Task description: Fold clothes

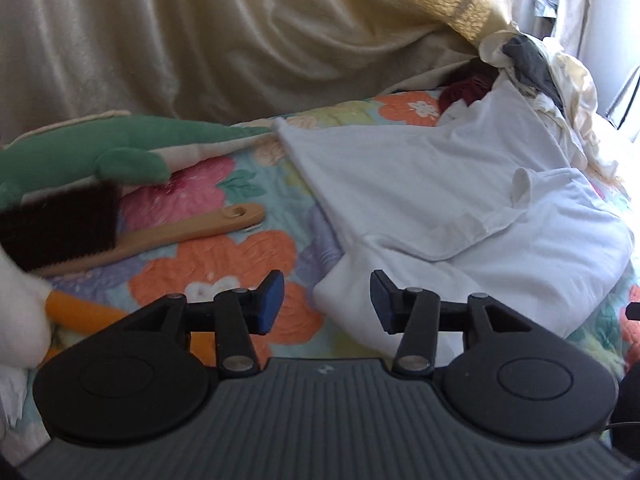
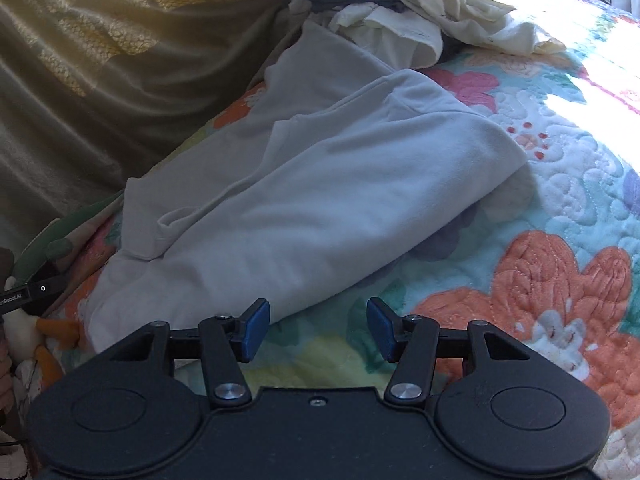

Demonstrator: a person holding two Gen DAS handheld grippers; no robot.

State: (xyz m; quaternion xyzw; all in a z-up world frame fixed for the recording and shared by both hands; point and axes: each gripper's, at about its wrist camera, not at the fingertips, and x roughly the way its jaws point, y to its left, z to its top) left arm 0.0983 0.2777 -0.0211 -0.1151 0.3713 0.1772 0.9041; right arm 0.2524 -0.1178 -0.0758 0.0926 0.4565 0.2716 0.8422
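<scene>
A white T-shirt (image 1: 460, 208) lies partly folded on the floral quilt (image 1: 224, 256), one sleeve flap laid over its body. My left gripper (image 1: 327, 302) is open and empty, its blue pads straddling the shirt's near left corner just above the quilt. In the right wrist view the same shirt (image 2: 304, 200) lies diagonally across the quilt (image 2: 560, 208). My right gripper (image 2: 318, 330) is open and empty, just short of the shirt's near edge.
A heap of unfolded clothes (image 1: 536, 64) sits at the far right, and shows in the right wrist view (image 2: 404, 12). A green plush toy (image 1: 100, 148), a wooden brush (image 1: 120, 236) and an orange-beaked plush (image 1: 48, 312) lie left. A beige blanket (image 1: 200, 40) rises behind.
</scene>
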